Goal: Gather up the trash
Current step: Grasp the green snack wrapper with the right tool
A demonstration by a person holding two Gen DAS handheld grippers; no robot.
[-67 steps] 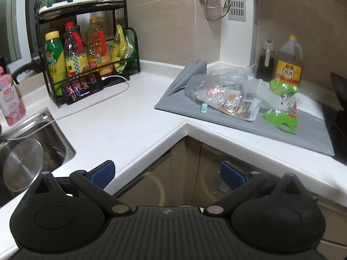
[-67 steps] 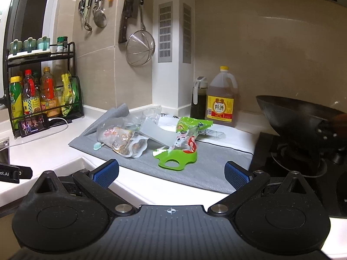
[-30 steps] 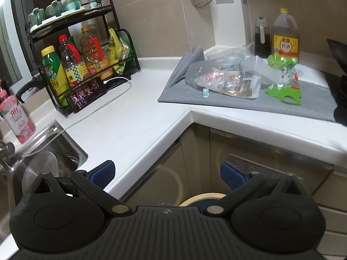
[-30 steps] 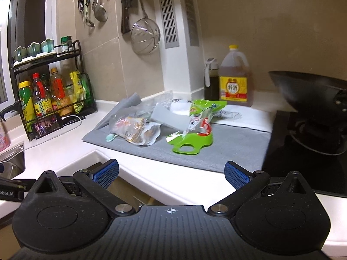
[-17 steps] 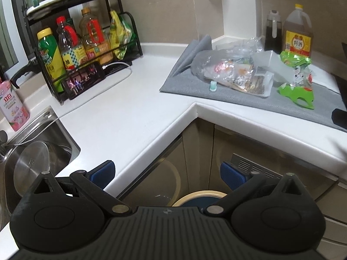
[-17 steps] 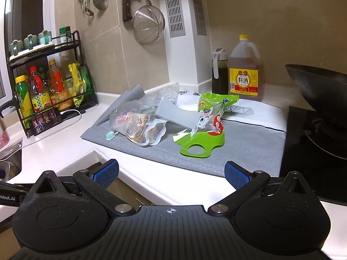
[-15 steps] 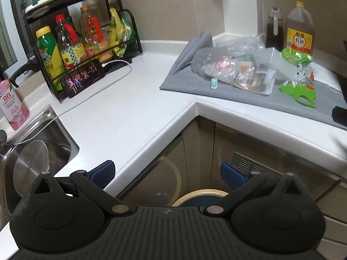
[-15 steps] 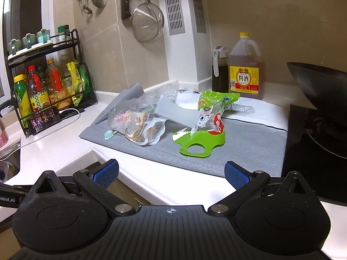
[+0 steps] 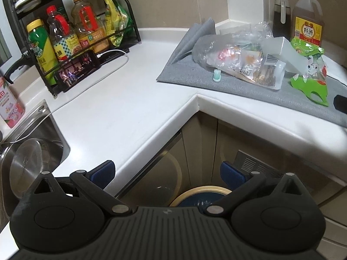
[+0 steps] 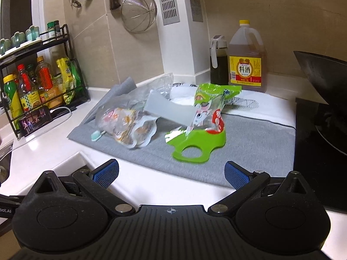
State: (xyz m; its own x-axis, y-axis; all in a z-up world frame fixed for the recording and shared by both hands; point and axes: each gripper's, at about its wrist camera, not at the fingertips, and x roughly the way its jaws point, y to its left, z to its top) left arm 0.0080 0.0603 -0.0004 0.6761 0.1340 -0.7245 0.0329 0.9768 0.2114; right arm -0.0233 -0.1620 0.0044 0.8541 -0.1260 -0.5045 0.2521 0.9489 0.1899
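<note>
Trash heaped on a grey mat point(image 10: 249, 143) at the counter's inner corner: a green snack bag point(image 10: 208, 117) with a cut-out handle, leaning on a pale flat box point(image 10: 171, 108); just left of it, touching, clear printed wrappers point(image 10: 128, 127); at their left edge a mint toothbrush head point(image 10: 95, 136). Behind the heap, against the wall, a yellow-labelled cooking wine jug point(image 10: 247, 65) beside a dark bottle point(image 10: 218, 65).

Right gripper point(image 10: 171, 173) hovering at the counter edge near the green bag, jaws released wide, nothing between them. Left gripper point(image 9: 167, 171) lower, off the counter's corner, jaws likewise spread and empty, above a round yellow-rimmed bin point(image 9: 200, 191) by the cabinets. Further left, a phone point(image 9: 76, 71) propped at a black condiment rack point(image 9: 71, 28), and a steel sink point(image 9: 41, 134).
</note>
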